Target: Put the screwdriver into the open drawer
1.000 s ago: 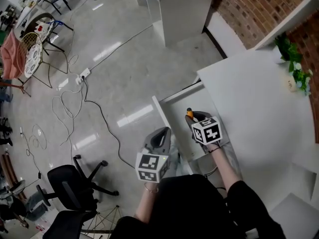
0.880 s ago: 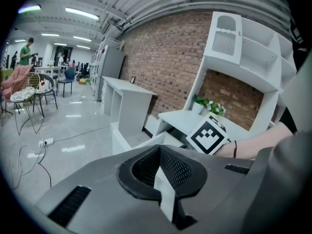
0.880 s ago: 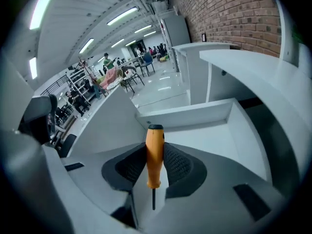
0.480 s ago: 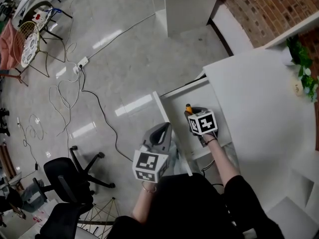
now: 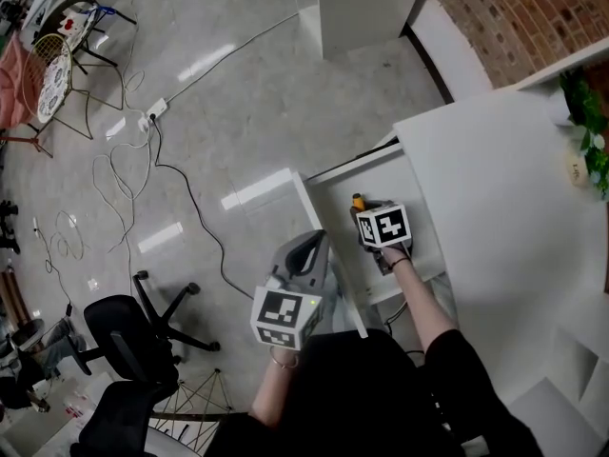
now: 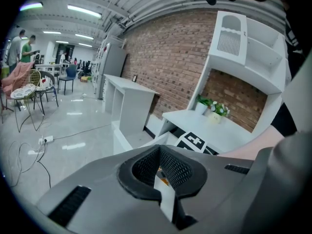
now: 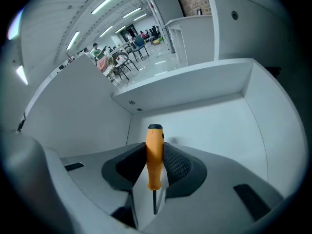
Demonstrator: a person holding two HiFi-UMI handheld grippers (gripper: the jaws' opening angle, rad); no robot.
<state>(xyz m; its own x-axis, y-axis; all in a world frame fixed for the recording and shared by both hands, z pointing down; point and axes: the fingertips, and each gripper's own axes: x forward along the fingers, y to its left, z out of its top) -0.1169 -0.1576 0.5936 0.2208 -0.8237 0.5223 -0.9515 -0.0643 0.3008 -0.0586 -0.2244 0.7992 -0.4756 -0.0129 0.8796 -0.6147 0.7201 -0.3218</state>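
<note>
Screwdriver [image 7: 154, 155]: being pinched by right gripper [image 5: 363, 208] jaws, handle toward twelve o'clock.
Drawer [image 5: 328, 208]: being occupied by that gripper.
Left gripper [image 6: 158, 167]: at drawer's eight o'clock, jaws being pressed together.

Orange, seemingly black-capped screwdriver [image 7: 155, 155]; white drawer [image 7: 195, 121]; red brick wall [image 6: 165, 57]

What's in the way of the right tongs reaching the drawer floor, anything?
Probably yes: the right tongs, shut on the screwdriver, point down into the open drawer, whose floor ahead looks bare.
</note>
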